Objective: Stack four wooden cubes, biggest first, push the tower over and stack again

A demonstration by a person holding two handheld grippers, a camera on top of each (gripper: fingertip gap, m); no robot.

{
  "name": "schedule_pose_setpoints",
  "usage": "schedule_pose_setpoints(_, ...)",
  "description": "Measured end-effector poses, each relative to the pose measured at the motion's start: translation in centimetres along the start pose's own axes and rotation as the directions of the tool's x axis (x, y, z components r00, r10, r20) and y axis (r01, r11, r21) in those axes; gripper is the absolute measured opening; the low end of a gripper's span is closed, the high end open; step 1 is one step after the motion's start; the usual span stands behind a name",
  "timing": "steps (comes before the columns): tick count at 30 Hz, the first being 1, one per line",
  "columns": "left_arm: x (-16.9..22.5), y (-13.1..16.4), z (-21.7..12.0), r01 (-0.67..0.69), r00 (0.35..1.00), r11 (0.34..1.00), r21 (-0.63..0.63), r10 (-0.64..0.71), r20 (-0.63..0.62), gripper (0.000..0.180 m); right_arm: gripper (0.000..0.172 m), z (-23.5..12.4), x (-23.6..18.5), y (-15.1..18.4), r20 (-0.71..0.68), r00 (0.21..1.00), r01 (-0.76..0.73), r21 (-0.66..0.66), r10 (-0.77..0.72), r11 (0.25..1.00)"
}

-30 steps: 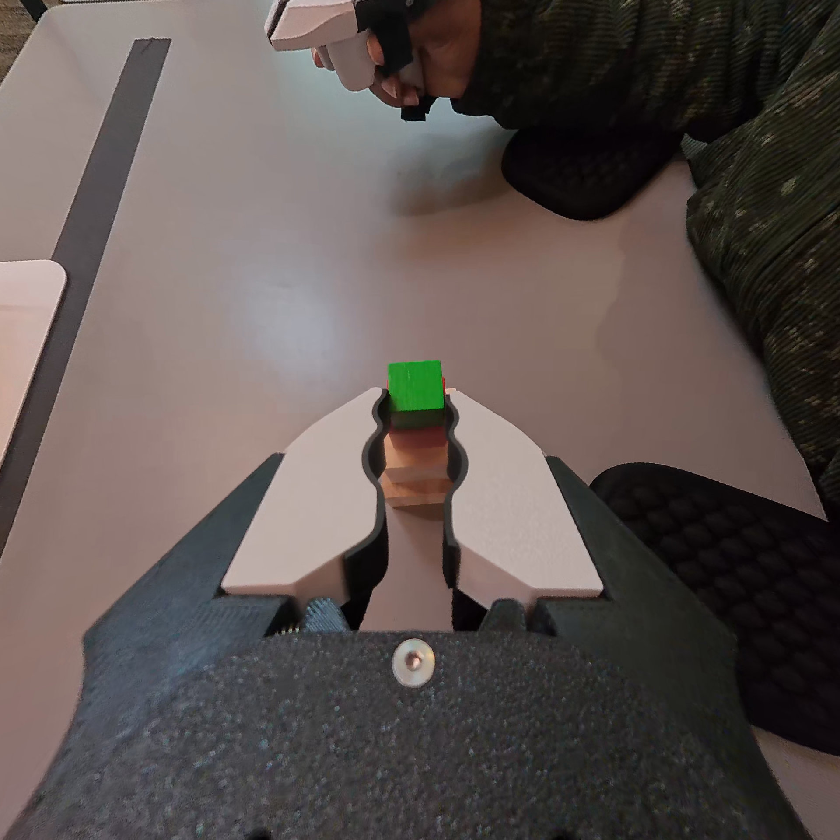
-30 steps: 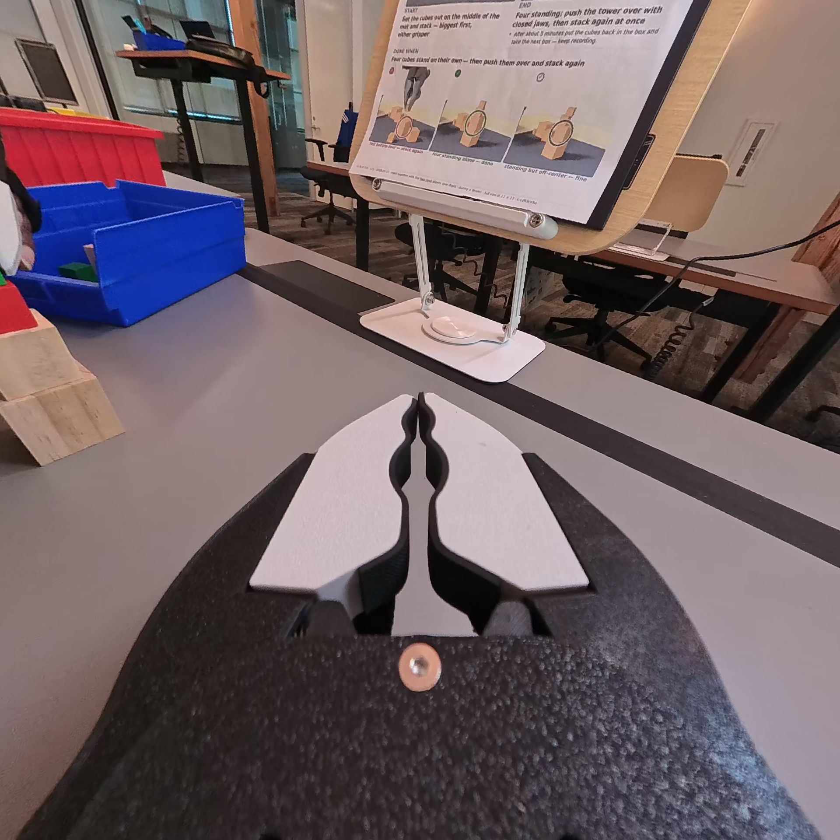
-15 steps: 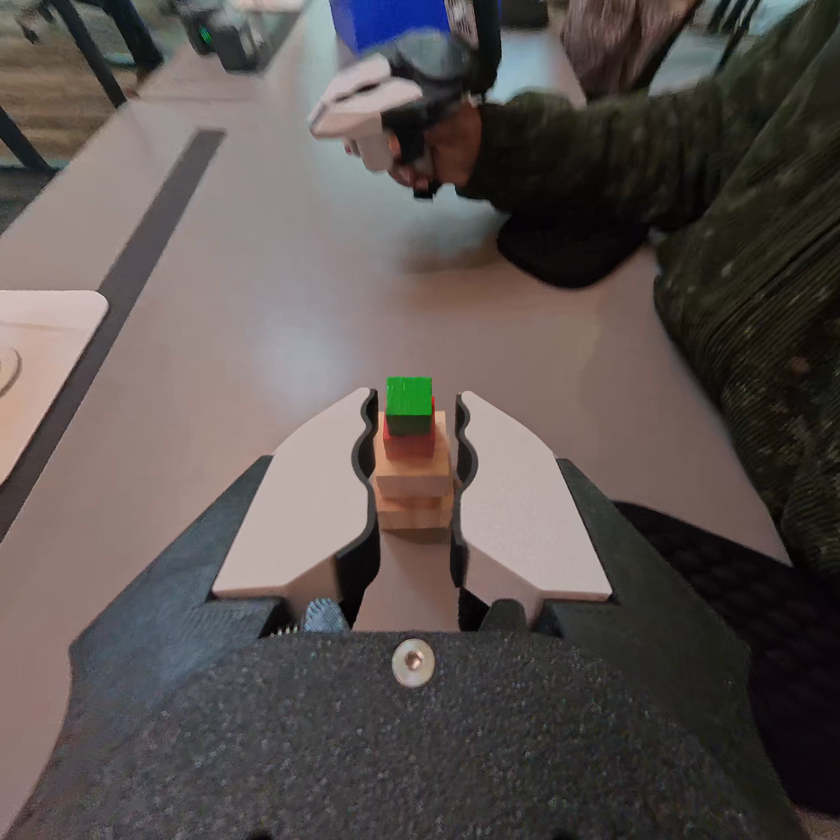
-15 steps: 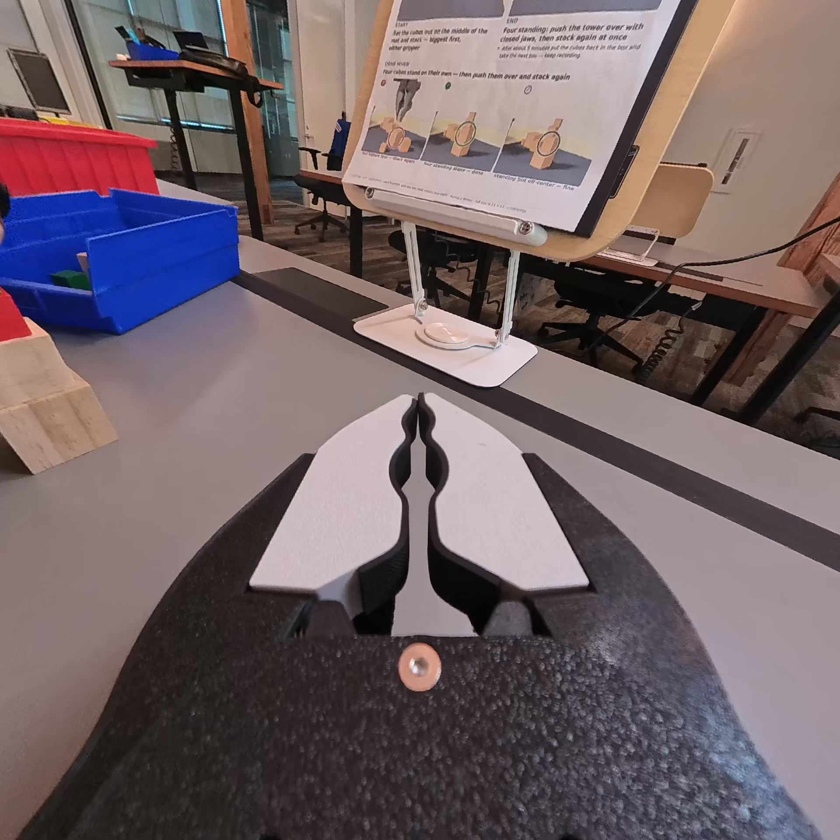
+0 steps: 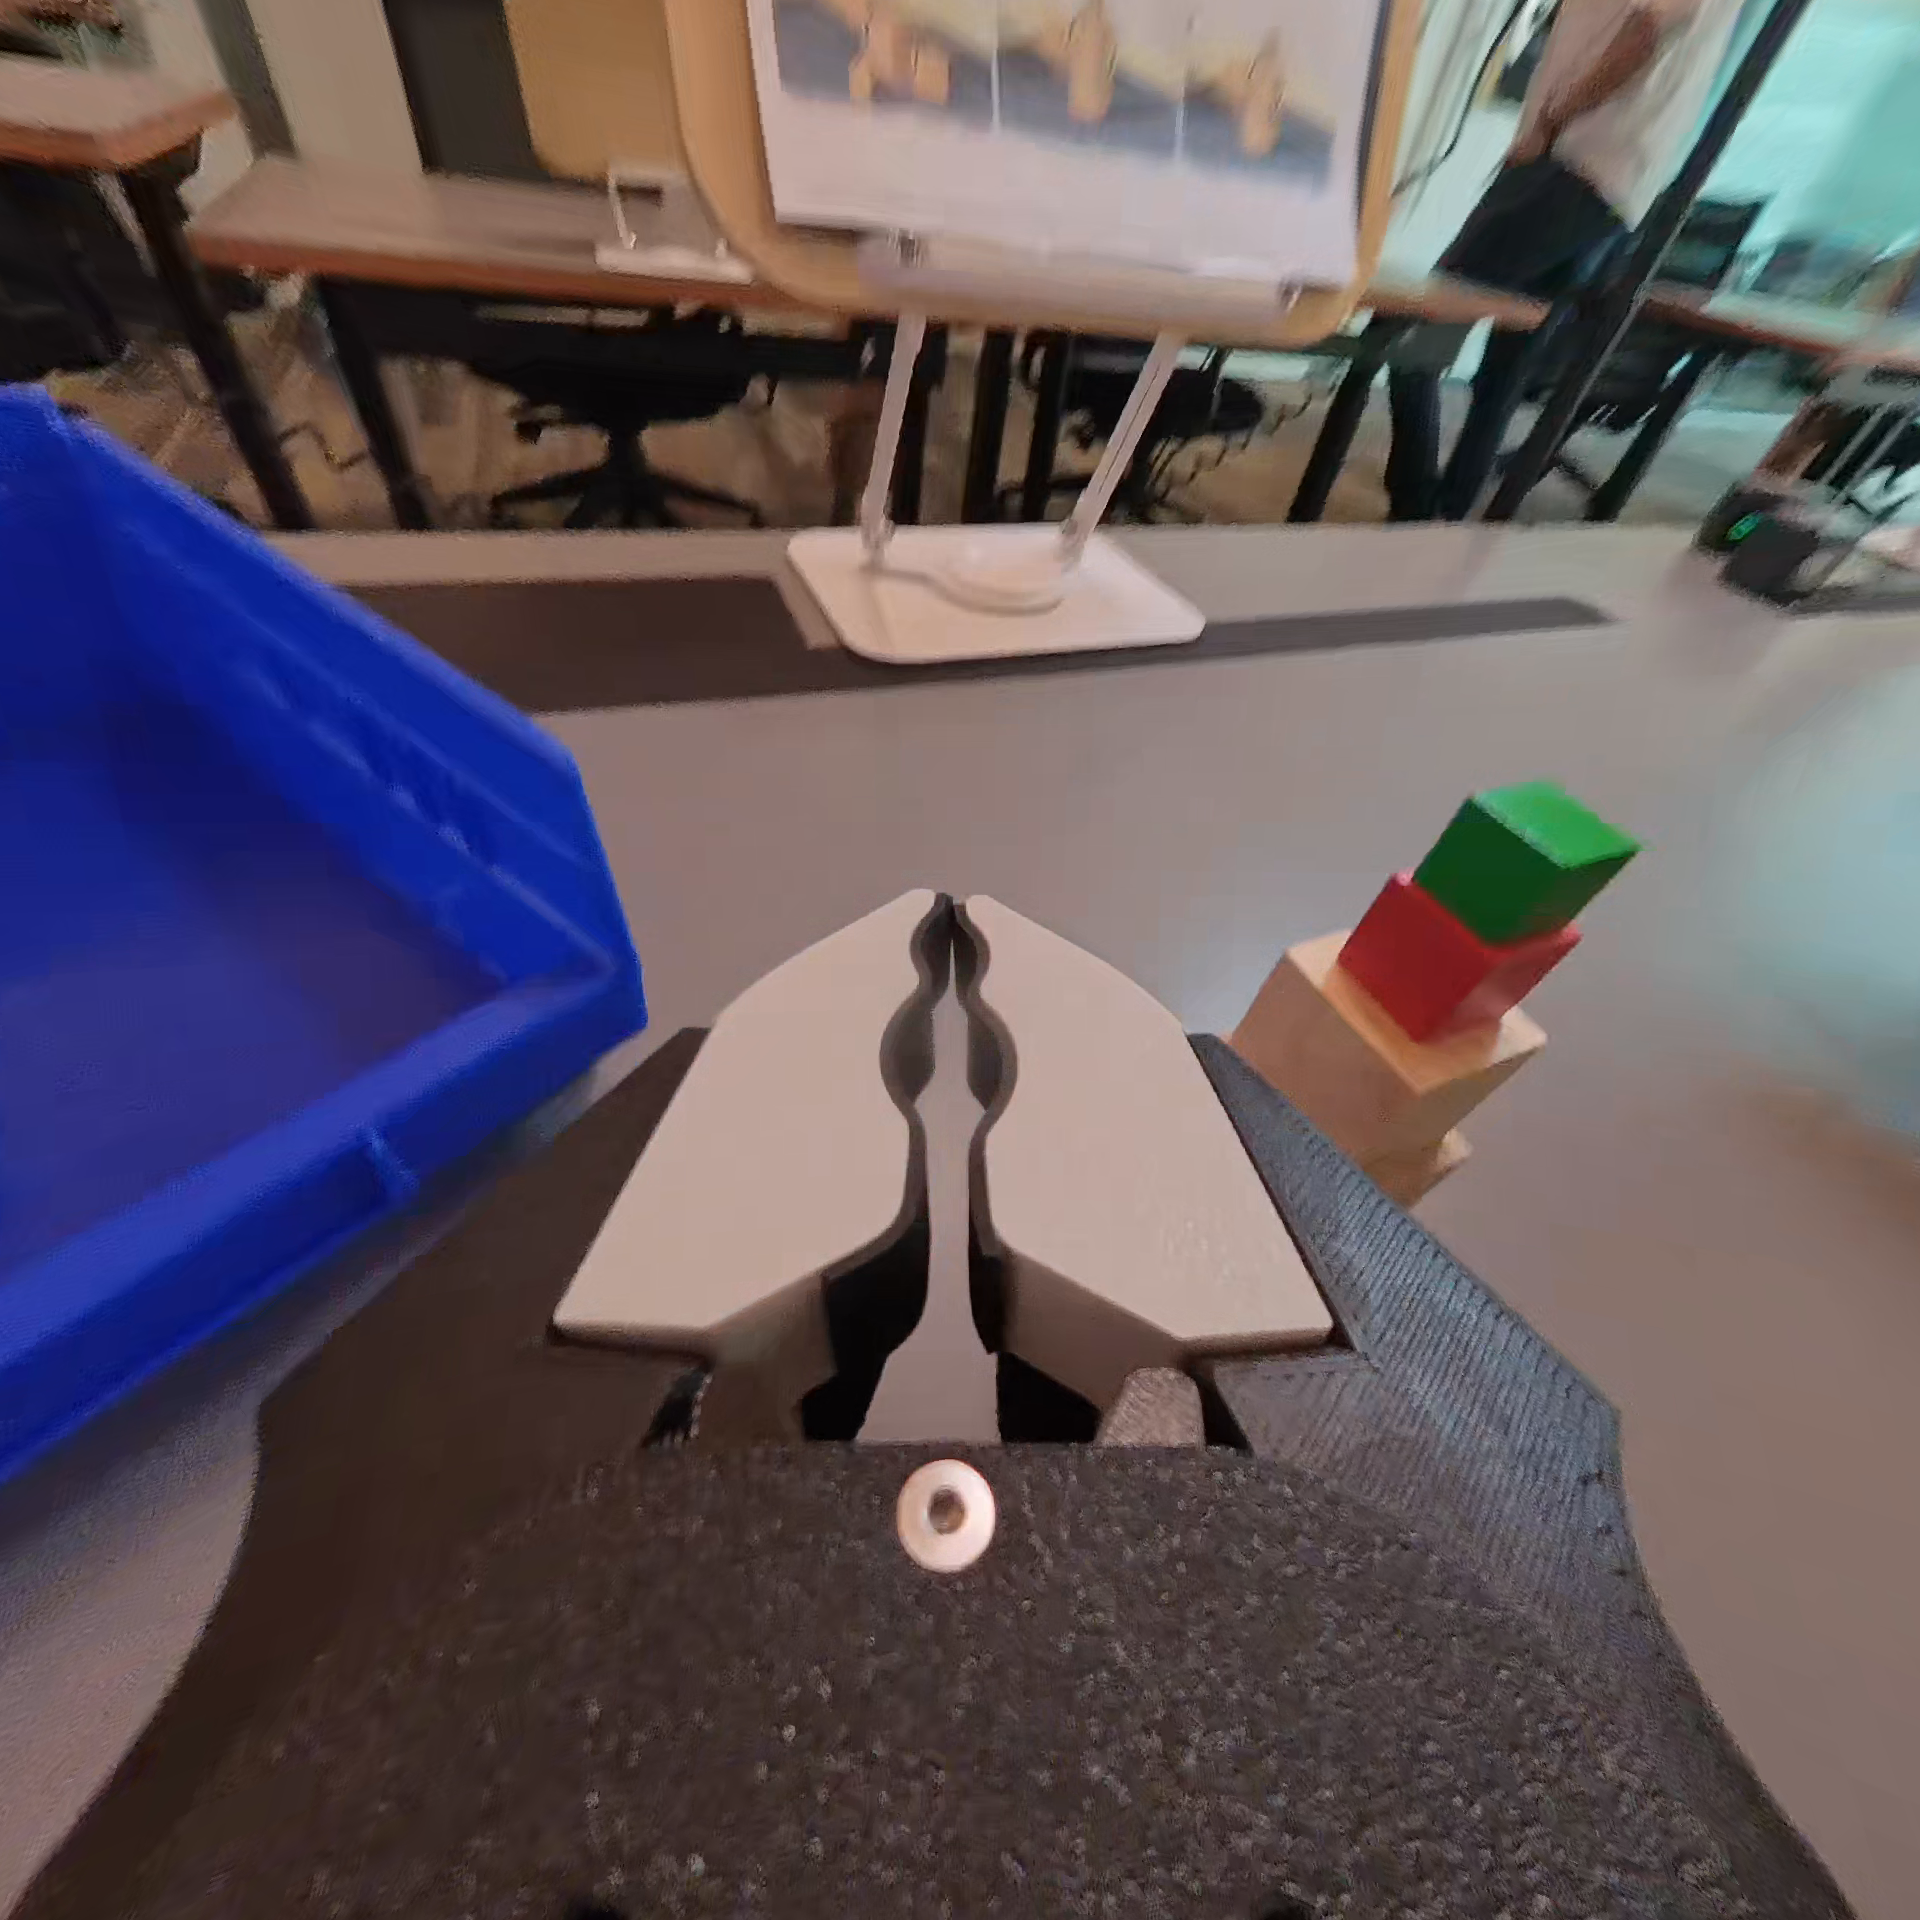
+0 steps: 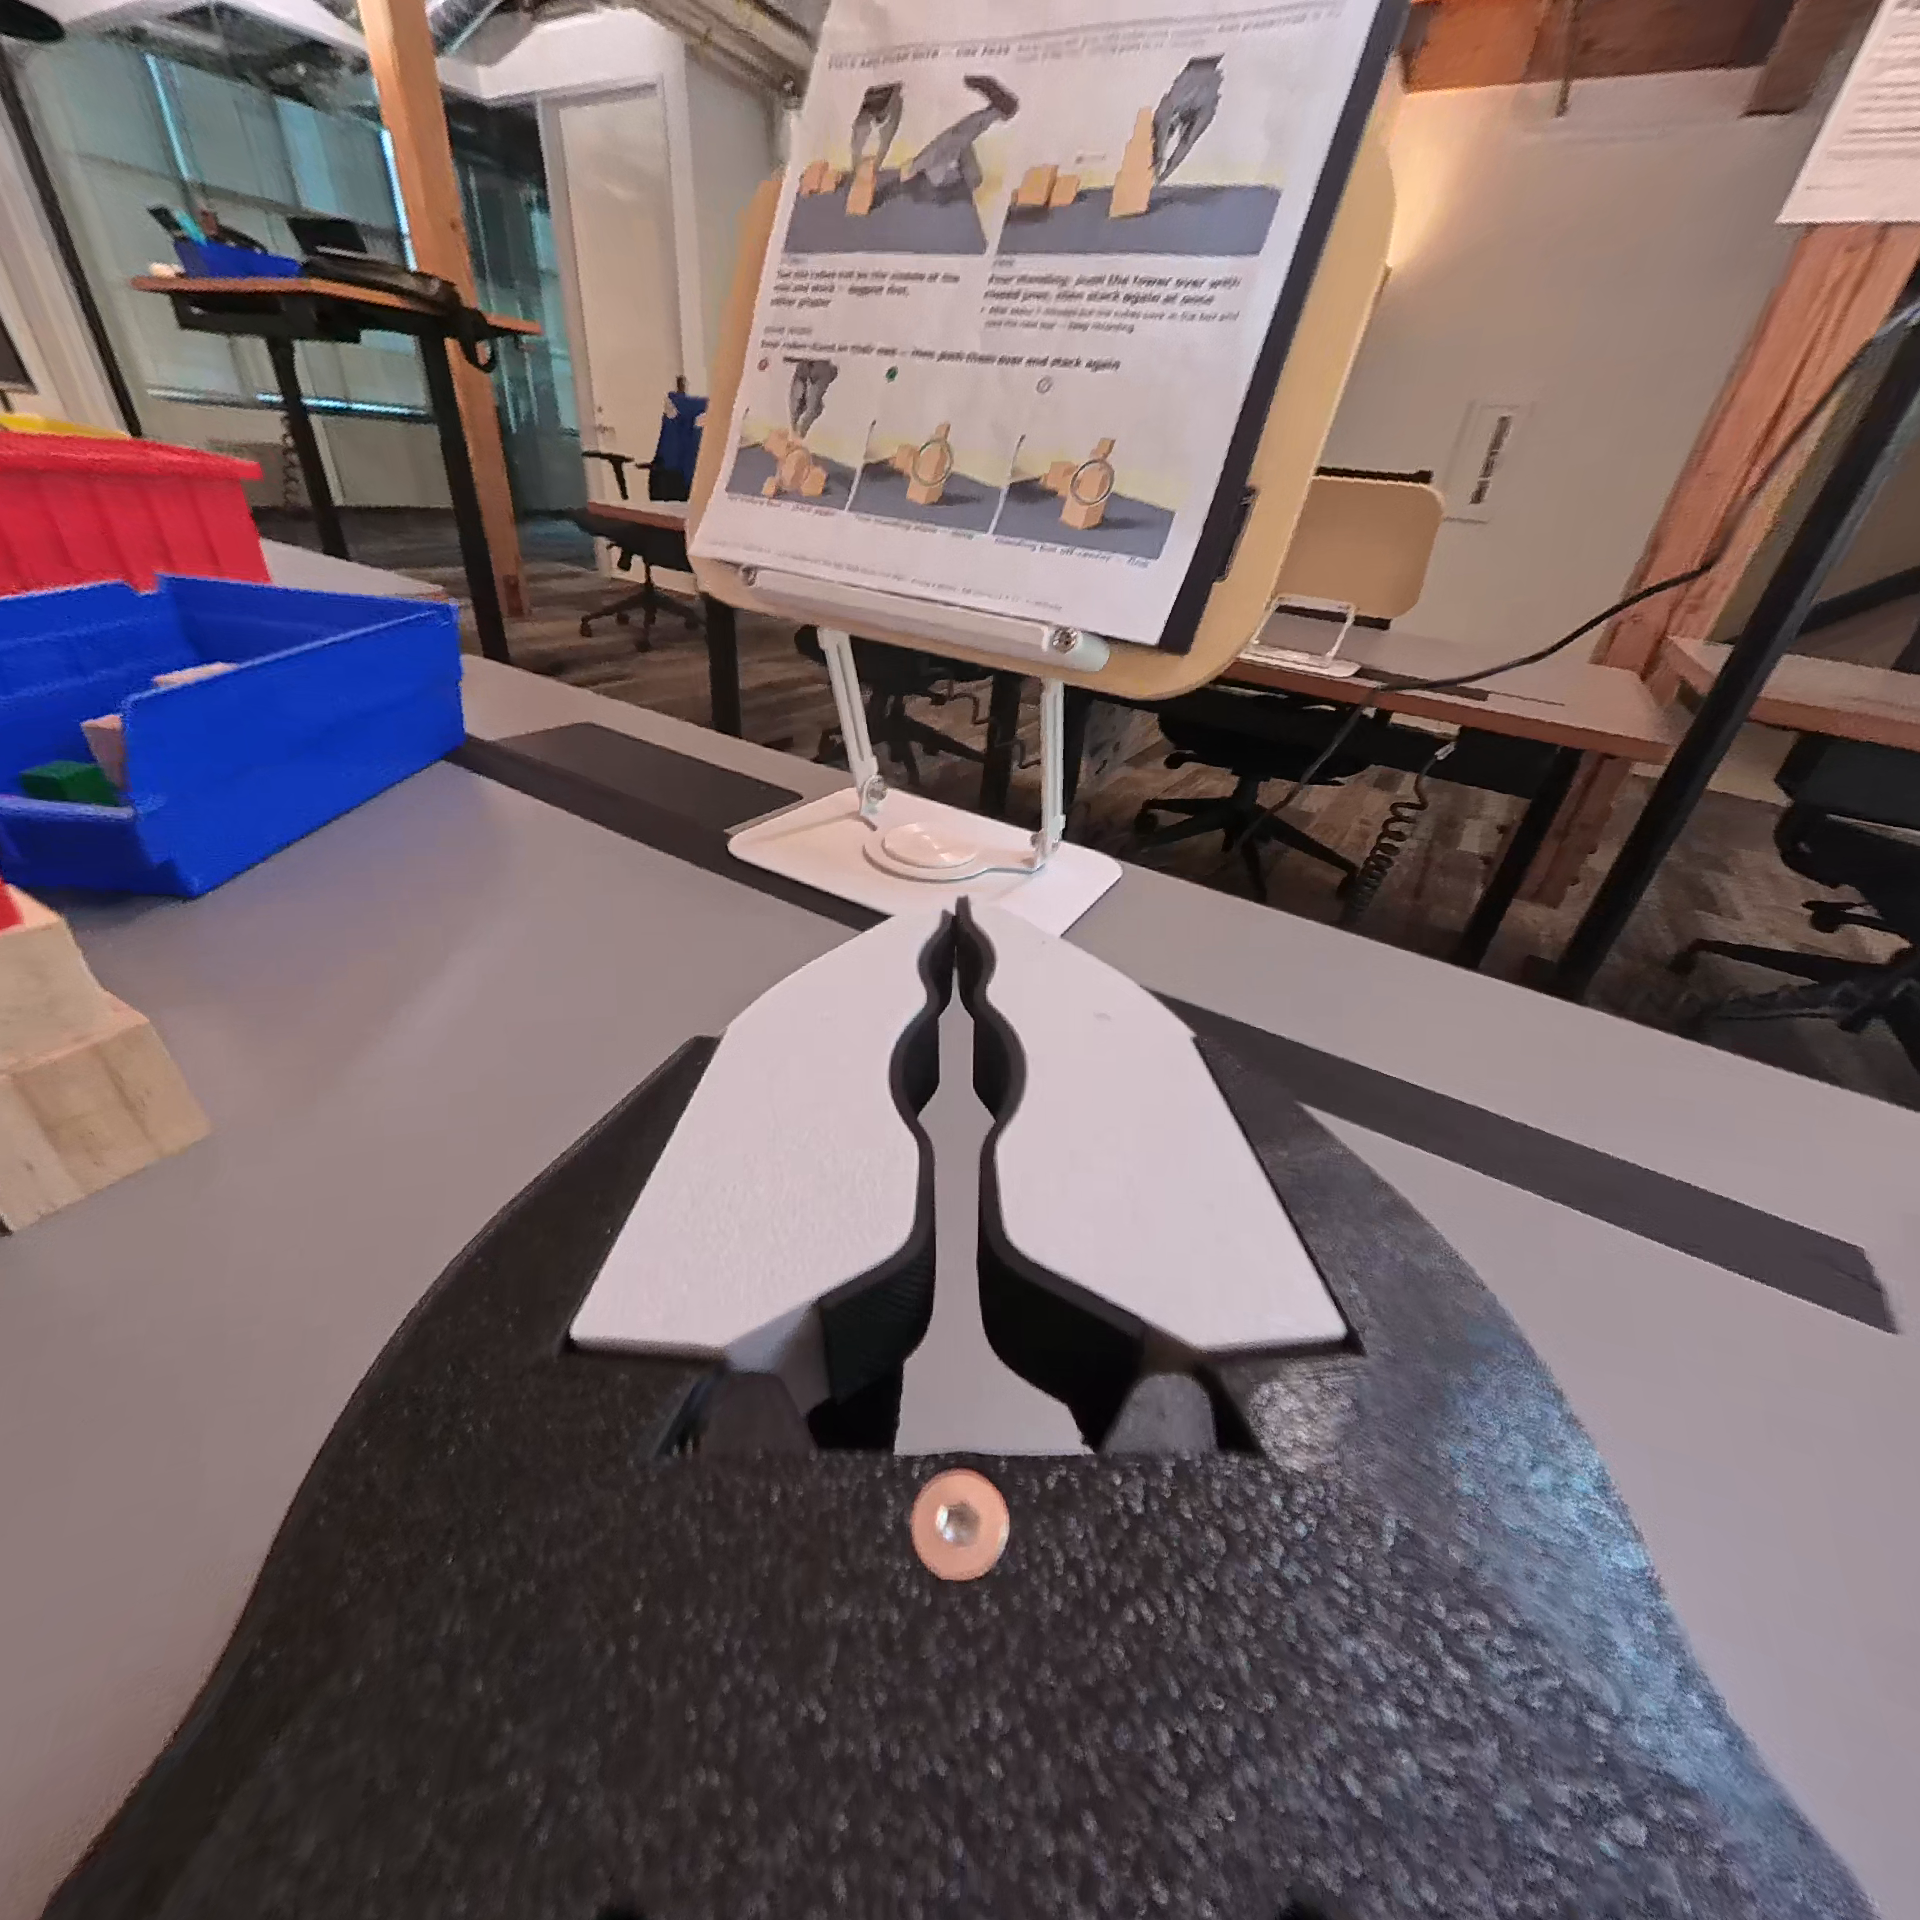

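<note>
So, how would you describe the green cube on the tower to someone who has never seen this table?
Find the grey table with the blue bin on it. Right of the bin stands a small tower of cubes. The green cube is its top piece, on a red cube above plain wooden blocks; it is the smallest.

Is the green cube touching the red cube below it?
Touching. The left wrist view shows the green cube resting directly on the red cube, turned slightly, no gap between them.
</note>
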State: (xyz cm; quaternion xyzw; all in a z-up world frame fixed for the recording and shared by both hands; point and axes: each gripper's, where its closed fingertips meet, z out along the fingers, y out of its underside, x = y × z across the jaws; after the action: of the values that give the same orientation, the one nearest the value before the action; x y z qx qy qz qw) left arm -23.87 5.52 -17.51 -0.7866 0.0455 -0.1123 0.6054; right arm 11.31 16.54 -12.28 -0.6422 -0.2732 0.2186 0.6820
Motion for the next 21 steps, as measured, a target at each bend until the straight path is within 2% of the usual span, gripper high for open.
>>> schedule_pose_setpoints(4,1.1,3.0,-0.1,-0.119,0.986,0.983,-0.139,0.133,0.096,0.000,0.000,-1.9,1.0,-1.4,-0.059,0.998,-0.013,0.024,0.015,1.000)
schedule_pose_setpoints(7,2.5,4.3,0.8,-0.192,0.972,0.958,-0.214,0.216,0.095,0.000,0.000,-3.6,1.5,-1.7,-0.077,0.995,-0.058,0.051,0.062,0.997)
schedule_pose_setpoints(9,4.0,5.5,2.3,-0.225,0.967,0.933,-0.280,0.248,0.049,0.000,0.000,-4.5,1.7,-1.6,-0.080,0.992,-0.088,0.067,0.094,0.994)
schedule_pose_setpoints(11,6.2,5.1,3.9,-0.307,0.947,0.914,-0.265,0.322,0.013,0.000,0.000,-5.1,2.0,-1.5,-0.079,0.989,-0.115,0.081,0.122,0.990)
schedule_pose_setpoints(15,11.5,3.1,7.4,-0.515,0.855,0.836,-0.188,0.517,-0.045,0.000,0.000,-5.7,2.7,-1.6,-0.083,0.983,-0.154,0.109,0.164,0.982)
schedule_pose_setpoints(21,20.2,1.4,10.9,-0.655,0.747,0.755,-0.026,0.643,-0.170,0.000,0.000,-5.6,2.5,-1.4,-0.090,0.989,-0.109,0.095,0.118,0.990)
